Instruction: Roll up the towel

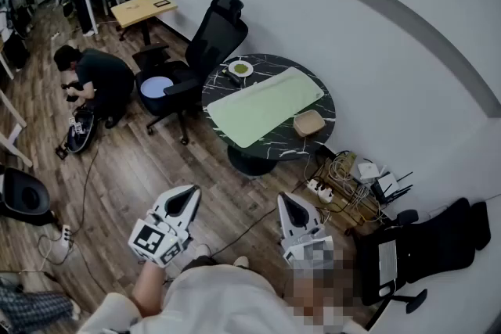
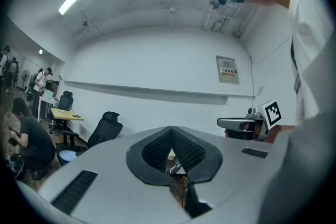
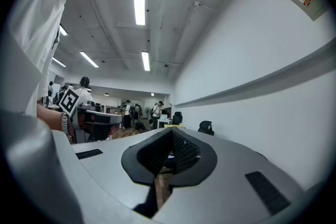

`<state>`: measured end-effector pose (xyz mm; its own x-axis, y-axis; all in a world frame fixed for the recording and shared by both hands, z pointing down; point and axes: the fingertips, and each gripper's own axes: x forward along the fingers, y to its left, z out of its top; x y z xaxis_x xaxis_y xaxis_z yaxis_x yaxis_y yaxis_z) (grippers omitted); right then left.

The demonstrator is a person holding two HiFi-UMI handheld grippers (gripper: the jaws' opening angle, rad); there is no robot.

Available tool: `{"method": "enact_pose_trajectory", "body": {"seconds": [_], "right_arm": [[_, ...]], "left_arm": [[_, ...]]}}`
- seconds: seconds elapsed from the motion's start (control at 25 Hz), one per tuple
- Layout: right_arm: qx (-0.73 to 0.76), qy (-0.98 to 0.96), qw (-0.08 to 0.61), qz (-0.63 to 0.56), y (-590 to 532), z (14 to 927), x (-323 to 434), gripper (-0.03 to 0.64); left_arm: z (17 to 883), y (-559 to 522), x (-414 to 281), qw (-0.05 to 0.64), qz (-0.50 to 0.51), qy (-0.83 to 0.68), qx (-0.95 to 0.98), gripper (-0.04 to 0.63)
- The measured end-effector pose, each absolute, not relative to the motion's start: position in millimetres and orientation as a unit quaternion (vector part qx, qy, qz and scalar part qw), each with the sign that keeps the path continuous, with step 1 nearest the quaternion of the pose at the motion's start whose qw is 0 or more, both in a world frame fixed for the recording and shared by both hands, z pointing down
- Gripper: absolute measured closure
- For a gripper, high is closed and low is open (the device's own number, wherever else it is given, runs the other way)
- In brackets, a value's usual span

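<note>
Both claws are closed tight and empty, the left claw [image 1: 186,199] and right claw [image 1: 291,204] held level and side by side above the wood floor [image 1: 149,168]. Well apart at 12 o'clock stands a round dark surface [image 1: 275,62], where the green towel [image 1: 262,105] lies spread flat. A tan tray [image 1: 308,123] sits just beside the towel at 4 o'clock, a small green dish [image 1: 240,69] at 11 o'clock. A black chair [image 1: 210,39] stands at the surface's 10 o'clock.

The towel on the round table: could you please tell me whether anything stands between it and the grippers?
Nothing visible does. Only floor with a thin cable lies between the left gripper, the right gripper and the towel; the chair stands aside.
</note>
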<state>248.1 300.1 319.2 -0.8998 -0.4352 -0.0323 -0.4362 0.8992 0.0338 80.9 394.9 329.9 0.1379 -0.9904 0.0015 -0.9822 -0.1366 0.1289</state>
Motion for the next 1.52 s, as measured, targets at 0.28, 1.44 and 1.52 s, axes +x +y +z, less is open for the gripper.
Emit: {"method": "enact_pose_trajectory", "body": {"seconds": [0.28, 1.44, 1.52], "right_arm": [[-0.231, 0.972, 0.010, 0.038, 294.0, 317.8, 251.7, 0.626], [-0.196, 0.980, 0.010, 0.027, 279.3, 331.6, 239.1, 0.439], [-0.193, 0.981, 0.004, 0.027, 277.9, 333.4, 236.8, 0.423]], "left_arm": [[327.6, 381.8, 82.5, 0.041, -0.041, -0.651, 0.756, 0.592], [334.9, 382.8, 70.6, 0.035, -0.042, -0.654, 0.754, 0.351], [335.2, 381.3, 69.0, 0.033, -0.042, -0.659, 0.751, 0.329]]}}
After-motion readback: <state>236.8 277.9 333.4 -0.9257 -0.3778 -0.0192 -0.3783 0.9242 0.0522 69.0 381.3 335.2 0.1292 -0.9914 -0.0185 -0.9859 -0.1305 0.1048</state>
